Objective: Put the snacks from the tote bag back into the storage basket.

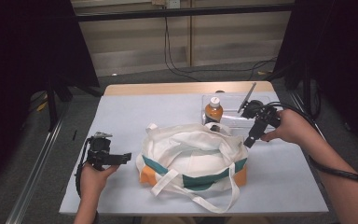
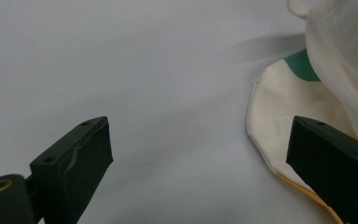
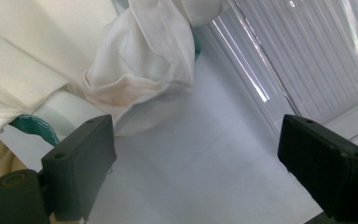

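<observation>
A white cloth tote bag (image 1: pixel 193 161) with green and orange panels lies in the middle of the table, its mouth slack and its straps trailing toward the front edge. My left gripper (image 1: pixel 123 157) rests on the table just left of the bag, open and empty; in the left gripper view (image 2: pixel 200 154) the bag's rounded edge (image 2: pixel 279 112) lies by the right jaw. My right gripper (image 1: pixel 251 140) hovers at the bag's right rear corner, pointing down, open with nothing between its jaws. In the right gripper view (image 3: pixel 196 158) the bag's bunched cloth (image 3: pixel 140 70) lies just ahead.
An orange bottle (image 1: pixel 213 112) with a white cap stands in a clear plastic tray (image 1: pixel 235 109) at the back right, behind the bag. The tray's ribbed wall (image 3: pixel 307 56) runs beside my right gripper. A pale sheet (image 1: pixel 121 121) covers the table.
</observation>
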`<state>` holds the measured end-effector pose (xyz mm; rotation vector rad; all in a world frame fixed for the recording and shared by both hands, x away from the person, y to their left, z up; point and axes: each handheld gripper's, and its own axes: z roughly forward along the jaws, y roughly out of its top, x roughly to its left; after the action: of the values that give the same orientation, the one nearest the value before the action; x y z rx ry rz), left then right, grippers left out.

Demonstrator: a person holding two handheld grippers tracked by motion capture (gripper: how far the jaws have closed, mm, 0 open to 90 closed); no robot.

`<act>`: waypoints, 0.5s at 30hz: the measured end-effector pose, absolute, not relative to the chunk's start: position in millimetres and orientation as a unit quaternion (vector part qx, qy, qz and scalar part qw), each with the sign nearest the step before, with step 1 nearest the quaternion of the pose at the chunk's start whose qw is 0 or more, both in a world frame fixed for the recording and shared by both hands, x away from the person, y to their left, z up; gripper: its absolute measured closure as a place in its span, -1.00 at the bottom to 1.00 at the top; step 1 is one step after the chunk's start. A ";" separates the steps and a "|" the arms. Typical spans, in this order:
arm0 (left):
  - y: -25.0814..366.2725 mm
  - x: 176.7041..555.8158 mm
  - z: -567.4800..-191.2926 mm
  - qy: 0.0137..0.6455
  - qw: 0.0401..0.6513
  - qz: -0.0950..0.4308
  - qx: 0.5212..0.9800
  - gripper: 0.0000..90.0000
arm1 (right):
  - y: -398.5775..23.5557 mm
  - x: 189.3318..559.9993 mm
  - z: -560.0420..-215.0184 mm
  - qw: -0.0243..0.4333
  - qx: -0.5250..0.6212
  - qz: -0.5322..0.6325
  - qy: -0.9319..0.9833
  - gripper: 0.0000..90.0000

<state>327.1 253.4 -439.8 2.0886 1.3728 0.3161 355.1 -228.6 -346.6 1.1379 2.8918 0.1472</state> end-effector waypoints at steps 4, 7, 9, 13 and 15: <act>253.5 327.1 -440.1 0.519 0.305 0.120 0.790 -0.86 | -232.6 352.6 -348.5 0.017 0.363 0.054 0.930 -0.76; 253.5 327.3 -440.5 0.518 0.304 0.120 0.791 -0.86 | -234.8 350.2 -349.7 0.017 0.369 0.051 0.928 -0.76; 252.8 327.3 -440.9 0.520 0.304 0.121 0.789 -0.86 | -237.0 349.0 -350.5 0.017 0.368 0.051 0.928 -0.76; 252.2 327.2 -441.1 0.519 0.304 0.121 0.790 -0.86 | -239.7 346.4 -352.3 0.017 0.372 0.052 0.926 -0.76; 252.3 327.1 -440.8 0.519 0.304 0.120 0.790 -0.86 | -241.3 345.5 -353.9 0.015 0.372 0.054 0.927 -0.76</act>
<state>327.1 252.3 -440.8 2.0921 1.3750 0.3185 345.5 -241.3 -353.9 1.1566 2.8836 0.1681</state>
